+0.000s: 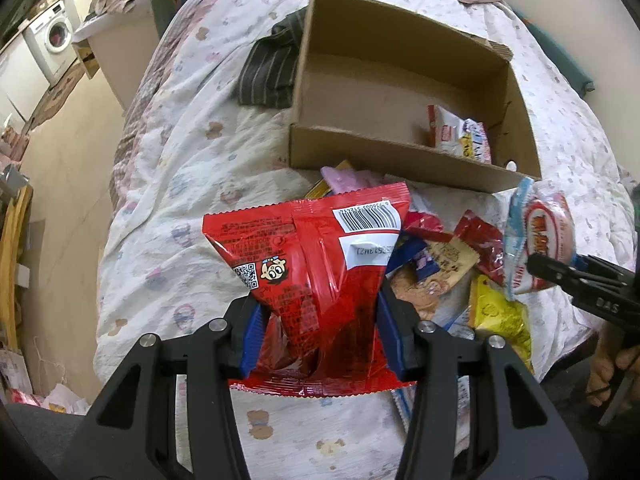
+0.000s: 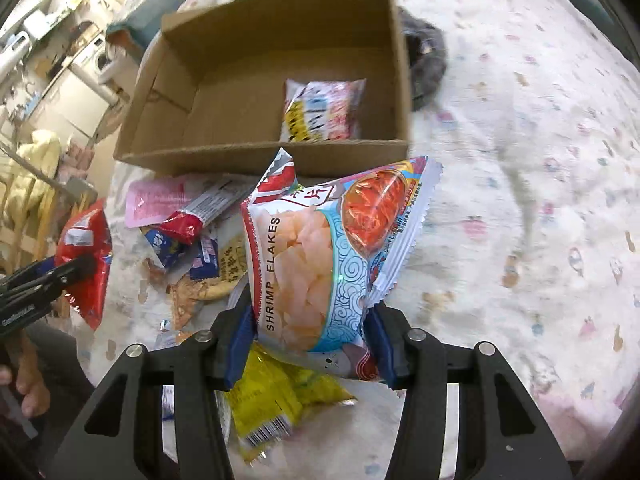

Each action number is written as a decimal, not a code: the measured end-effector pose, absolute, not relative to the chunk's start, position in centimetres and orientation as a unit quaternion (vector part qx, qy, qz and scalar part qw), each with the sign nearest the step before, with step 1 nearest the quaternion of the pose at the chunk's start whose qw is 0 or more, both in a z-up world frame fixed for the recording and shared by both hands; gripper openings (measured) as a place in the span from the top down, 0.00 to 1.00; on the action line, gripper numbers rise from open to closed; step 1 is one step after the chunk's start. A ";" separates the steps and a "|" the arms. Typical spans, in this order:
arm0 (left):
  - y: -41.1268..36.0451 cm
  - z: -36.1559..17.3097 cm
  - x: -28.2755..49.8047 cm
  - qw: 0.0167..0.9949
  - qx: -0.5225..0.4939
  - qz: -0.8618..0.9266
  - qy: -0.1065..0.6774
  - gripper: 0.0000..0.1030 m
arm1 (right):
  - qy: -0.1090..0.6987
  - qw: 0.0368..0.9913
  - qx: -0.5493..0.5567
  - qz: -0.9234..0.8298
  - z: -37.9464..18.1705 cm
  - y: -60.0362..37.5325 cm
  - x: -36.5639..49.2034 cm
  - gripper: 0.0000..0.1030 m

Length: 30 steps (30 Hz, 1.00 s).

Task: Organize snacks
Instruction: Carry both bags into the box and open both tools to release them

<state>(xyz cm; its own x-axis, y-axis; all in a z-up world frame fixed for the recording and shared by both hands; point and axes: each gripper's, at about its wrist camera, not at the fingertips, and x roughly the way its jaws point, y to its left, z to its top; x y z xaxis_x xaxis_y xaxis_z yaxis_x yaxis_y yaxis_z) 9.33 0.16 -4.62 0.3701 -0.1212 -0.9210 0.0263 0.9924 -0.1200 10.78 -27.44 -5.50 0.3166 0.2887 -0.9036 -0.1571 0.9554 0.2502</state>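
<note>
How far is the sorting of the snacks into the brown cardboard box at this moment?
Early stage. Done: one white and pink snack packet lies in the brown cardboard box. In hand: the left gripper clamps a red foil bag, and the right gripper clamps a shrimp flakes bag. Left: a yellow packet and a pile of small packets on the bed cover.

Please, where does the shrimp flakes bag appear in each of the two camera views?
Left wrist view: the shrimp flakes bag is at the right edge, held up by the right gripper.
Right wrist view: the bag fills the centre, pinched between the gripper's blue pads.
Shared landmark: the cardboard box just behind it, with one snack packet inside.
</note>
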 end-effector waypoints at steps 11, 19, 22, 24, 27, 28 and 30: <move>-2.3 -2.7 10.0 0.848 -0.016 -0.048 0.528 0.56 | 0.525 0.833 0.078 0.158 -2.3 -27.6 9.3 0.49; -2.3 0.5 11.6 0.870 0.006 -0.041 0.491 0.56 | 0.487 0.850 0.090 0.179 1.0 -26.3 11.6 0.49; -2.2 1.4 12.7 0.876 0.013 -0.040 0.480 0.56 | 0.476 0.855 0.097 0.182 1.8 -25.8 13.3 0.49; -2.2 2.1 13.7 0.879 0.018 -0.039 0.474 0.56 | 0.468 0.858 0.104 0.186 2.1 -25.5 14.2 0.49; -2.2 2.8 15.2 0.883 0.023 -0.039 0.468 0.56 | 0.462 0.858 0.112 0.194 2.2 -24.9 15.8 0.49; -2.2 2.9 15.9 0.884 0.026 -0.039 0.464 0.56 | 0.462 0.858 0.114 0.195 2.2 -24.8 16.3 0.49; -2.4 3.1 16.6 0.887 0.030 -0.039 0.460 0.56 | 0.463 0.858 0.109 0.193 2.0 -24.3 17.6 0.49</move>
